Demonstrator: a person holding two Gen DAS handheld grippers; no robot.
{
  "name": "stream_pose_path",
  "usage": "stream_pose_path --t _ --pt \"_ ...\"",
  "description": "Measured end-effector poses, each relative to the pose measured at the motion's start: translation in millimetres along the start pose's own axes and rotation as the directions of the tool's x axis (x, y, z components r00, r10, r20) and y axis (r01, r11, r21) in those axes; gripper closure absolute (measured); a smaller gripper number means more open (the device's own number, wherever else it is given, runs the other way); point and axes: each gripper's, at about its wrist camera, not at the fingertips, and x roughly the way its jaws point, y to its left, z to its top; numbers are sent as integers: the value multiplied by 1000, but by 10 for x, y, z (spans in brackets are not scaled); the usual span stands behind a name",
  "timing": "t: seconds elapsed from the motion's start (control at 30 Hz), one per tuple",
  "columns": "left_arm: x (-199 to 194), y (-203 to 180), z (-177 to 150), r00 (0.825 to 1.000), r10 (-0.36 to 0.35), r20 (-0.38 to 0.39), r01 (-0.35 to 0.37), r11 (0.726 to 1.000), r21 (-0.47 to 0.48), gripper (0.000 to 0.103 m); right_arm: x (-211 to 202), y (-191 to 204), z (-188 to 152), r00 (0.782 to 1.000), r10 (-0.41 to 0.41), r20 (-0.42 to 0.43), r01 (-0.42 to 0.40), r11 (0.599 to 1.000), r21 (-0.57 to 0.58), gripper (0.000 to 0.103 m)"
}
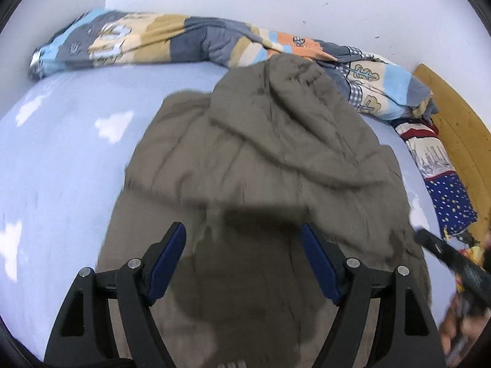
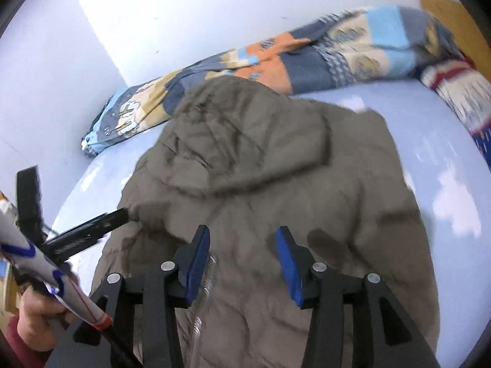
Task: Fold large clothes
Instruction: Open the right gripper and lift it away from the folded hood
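A grey-brown padded hooded jacket (image 1: 260, 159) lies on the light blue bed sheet (image 1: 61, 153), hood toward the wall. My left gripper (image 1: 244, 230) hovers over its lower part, open, with nothing between the blue pads. In the right wrist view the same jacket (image 2: 276, 168) fills the middle, its zipper running down near the left finger. My right gripper (image 2: 242, 234) hangs above it, open, the pads apart and clear of the fabric. The left gripper's black fingers (image 2: 89, 230) show at the left of that view, held by a hand (image 2: 36, 316).
A rolled patchwork quilt (image 1: 184, 40) lies along the white wall behind the jacket. A starred blue cloth (image 1: 451, 199) and a wooden bed frame (image 1: 460, 128) lie at the right. The other gripper (image 1: 454, 260) shows at the right edge.
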Motion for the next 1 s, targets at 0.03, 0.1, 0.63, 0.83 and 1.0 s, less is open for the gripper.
stream_pose_path --t 0.03,0.1,0.63,0.83,1.0 --pt "-40 4 -82 1000 -15 -4 15 1000 -8 27 11 -140 -2 1000 -20 -7 20 998 53 54" --pt "-56 -11 -143 1000 -23 -2 23 1000 1 27 52 -376 31 999 -37 -1 37 990 136 52" --pt "354 -118 -22 1000 6 -13 -5 996 93 27 375 -541 408 962 -264 76 263 965 20 91" --pt "400 -97 28 999 35 -9 -34 995 91 27 494 -860 298 967 -254 -28 255 960 119 90" --pt "307 -142 62 998 53 45 -58 991 120 27 45 -484 406 961 -229 158 223 973 52 70"
